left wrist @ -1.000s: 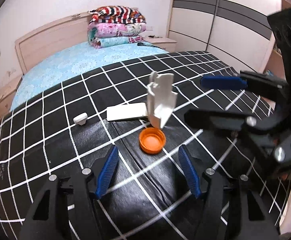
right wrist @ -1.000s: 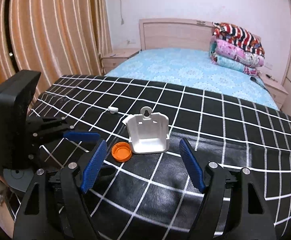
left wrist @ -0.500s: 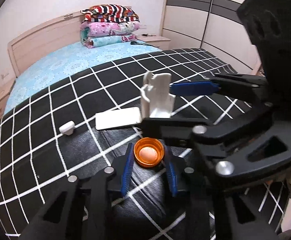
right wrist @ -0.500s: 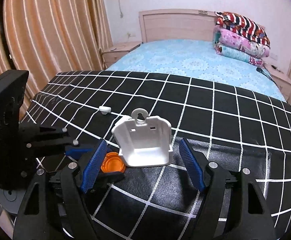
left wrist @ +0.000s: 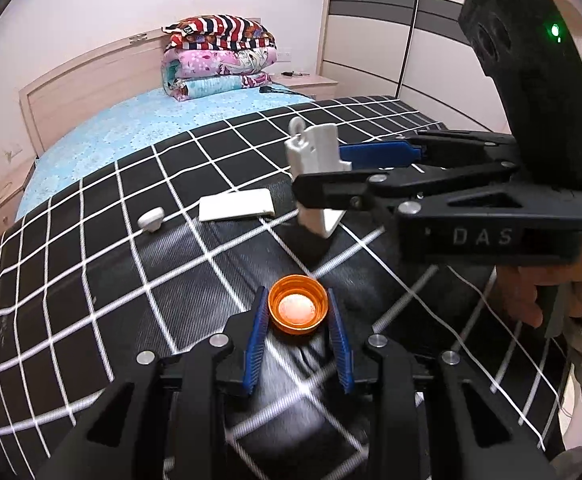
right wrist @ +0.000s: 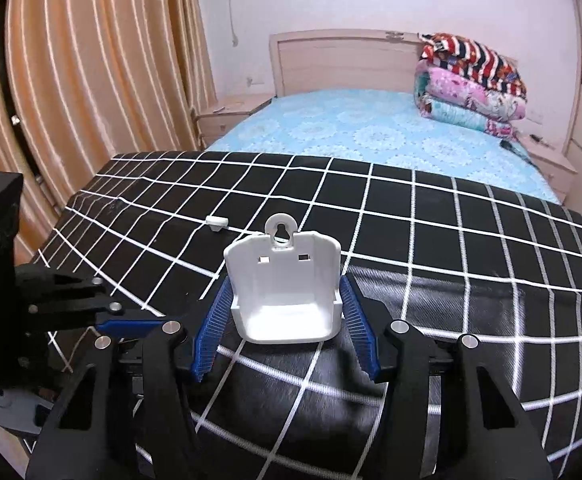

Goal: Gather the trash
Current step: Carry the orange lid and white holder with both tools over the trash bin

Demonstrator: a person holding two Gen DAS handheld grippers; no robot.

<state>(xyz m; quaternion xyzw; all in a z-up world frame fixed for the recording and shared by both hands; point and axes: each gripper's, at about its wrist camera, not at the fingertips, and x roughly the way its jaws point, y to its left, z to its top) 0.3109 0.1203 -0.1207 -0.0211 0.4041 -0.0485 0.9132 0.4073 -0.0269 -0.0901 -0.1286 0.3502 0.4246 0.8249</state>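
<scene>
**Both grippers on trash, black grid cover**

Round orange plastic bottle cap (left wrist: 297, 309): open side up, on the black white-gridded cover (left wrist: 91, 280) over the foot of the bed. Sits between the blue ribbed pads of the left gripper (left wrist: 297, 312); pads flush against both sides of the cap, clamped on it.

White moulded plastic wall holder with keyhole hanging tab (right wrist: 283, 286): upright on the same cover, open side facing the right wrist camera. Flanked by the blue pads of the right gripper (right wrist: 285, 320); jaws closing, holder between them, pads right at its side walls, firm contact not confirmable. In the left wrist view, same holder (left wrist: 317, 152) beyond the cap, with the right gripper reaching in from the right, held by a hand (left wrist: 551, 292) in a light sleeve.

Flat white rectangular plastic piece (left wrist: 236, 205) lying just left of the holder. Small white plastic clip (left wrist: 151, 219) further left, apart from it.

Further back: light blue patterned bedsheet (right wrist: 371, 132), folded stack of striped and pink quilts (right wrist: 471, 84) at the wooden headboard (right wrist: 331, 60), tan striped curtain (right wrist: 91, 80) at left in the right wrist view.
</scene>
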